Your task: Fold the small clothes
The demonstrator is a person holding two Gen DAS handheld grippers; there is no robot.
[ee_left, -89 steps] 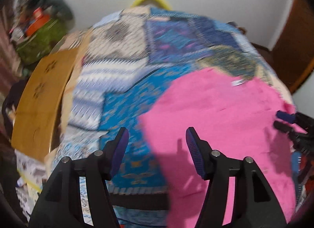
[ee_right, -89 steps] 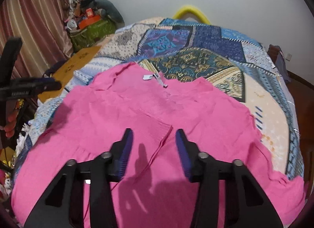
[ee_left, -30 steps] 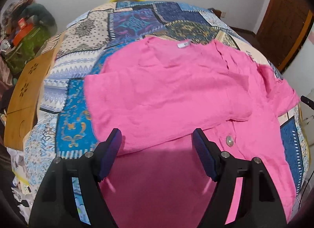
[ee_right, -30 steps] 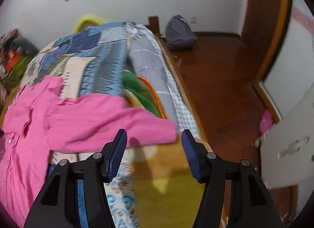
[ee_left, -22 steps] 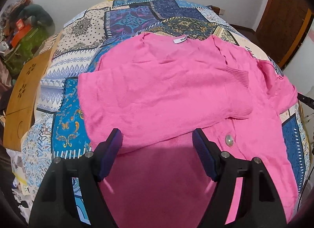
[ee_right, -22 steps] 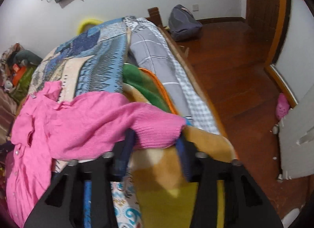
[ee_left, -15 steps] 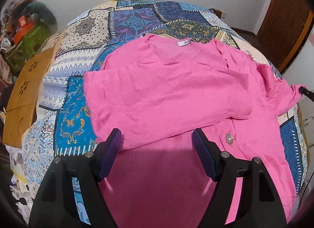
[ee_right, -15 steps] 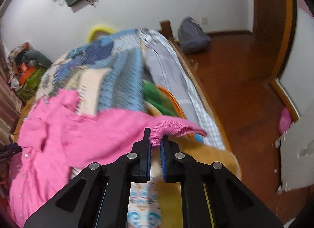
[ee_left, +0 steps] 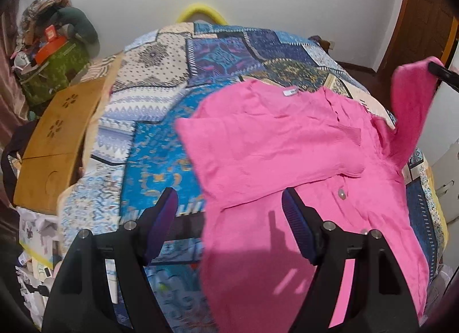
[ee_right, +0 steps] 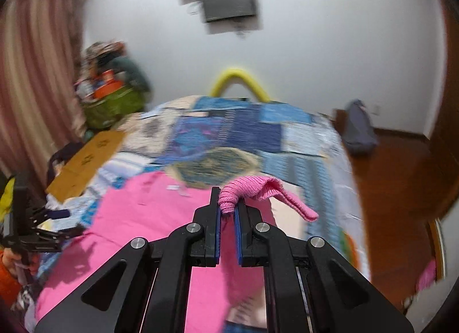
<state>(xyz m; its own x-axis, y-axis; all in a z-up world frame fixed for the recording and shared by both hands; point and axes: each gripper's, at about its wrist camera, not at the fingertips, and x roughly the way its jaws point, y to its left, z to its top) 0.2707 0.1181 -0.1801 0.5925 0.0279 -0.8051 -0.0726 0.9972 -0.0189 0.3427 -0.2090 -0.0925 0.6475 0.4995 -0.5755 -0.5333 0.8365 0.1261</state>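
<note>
Low in the right wrist frame, the right gripper [ee_right: 228, 212] has its jaws pinched together on the ribbed cuff [ee_right: 252, 189] of a pink cardigan [ee_left: 287, 146], the cuff bunching up above the fingertips and flopping off to the right. Along the bottom of the left wrist frame, the left gripper [ee_left: 229, 215] stands wide apart and holds nothing; its right finger hangs over the garment's lower panel, its left finger over the bare patchwork bedspread [ee_left: 160, 143].

Just beyond those fingers the cardigan lies spread across the centre and right of the frame, collar label [ee_left: 289, 92] toward the far side, a button [ee_left: 341, 194] showing on the front placket. One sleeve is already laid across the chest. The other sleeve [ee_left: 410, 109] rises at the right edge of the frame, lifted clear of the bed by the right gripper (only a dark tip of it shows there).

So the step in hand looks like the sleeve fold: the second sleeve is up and not yet laid down. The next move calls for carrying that cuff inward over the chest, lowering it flat and only then letting go, with the left gripper free to steady the body if the knit drags.

Farther off, a wooden board [ee_left: 57, 146] sits at the left edge of the bed, a cluttered green bag [ee_left: 54, 66] in the upper left, and a yellow hoop [ee_left: 200, 14] against the back wall.
</note>
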